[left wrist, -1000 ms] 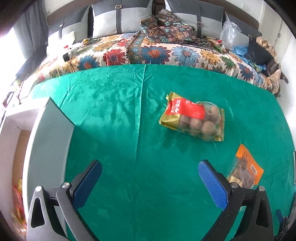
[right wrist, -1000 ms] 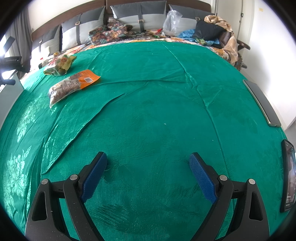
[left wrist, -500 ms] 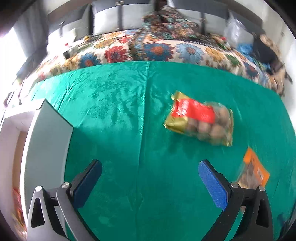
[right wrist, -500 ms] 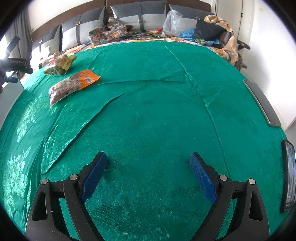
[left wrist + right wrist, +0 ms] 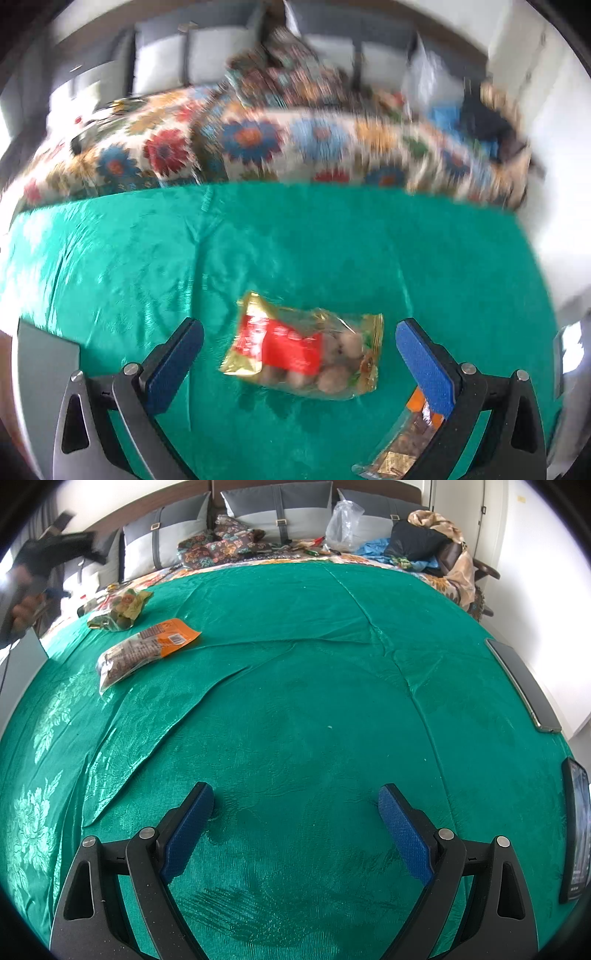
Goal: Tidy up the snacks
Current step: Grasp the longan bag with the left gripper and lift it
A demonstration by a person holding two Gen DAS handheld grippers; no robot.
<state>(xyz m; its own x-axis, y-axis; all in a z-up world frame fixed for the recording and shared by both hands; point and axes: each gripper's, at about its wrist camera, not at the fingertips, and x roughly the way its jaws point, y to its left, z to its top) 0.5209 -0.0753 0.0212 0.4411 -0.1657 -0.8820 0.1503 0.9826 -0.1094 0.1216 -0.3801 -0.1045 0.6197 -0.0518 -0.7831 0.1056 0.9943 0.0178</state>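
A gold and red snack bag of round brown balls (image 5: 306, 354) lies on the green cloth (image 5: 295, 240), between the blue pads of my open left gripper (image 5: 295, 332), which hovers above it. An orange and clear snack pack (image 5: 402, 443) lies partly under the right finger. In the right wrist view the same gold bag (image 5: 118, 607) and orange pack (image 5: 147, 650) lie far left. My right gripper (image 5: 295, 805) is open and empty, low over bare cloth.
A grey box flap (image 5: 44, 369) stands at the left edge. A floral blanket (image 5: 258, 144) and grey pillows (image 5: 280, 513) lie beyond the cloth. A dark phone (image 5: 522, 683) and another device (image 5: 576, 830) lie at the right edge.
My left gripper has swung right and forward, so the gold and red bag now sits between its fingers. The view is blurred by motion. My right gripper has not moved.
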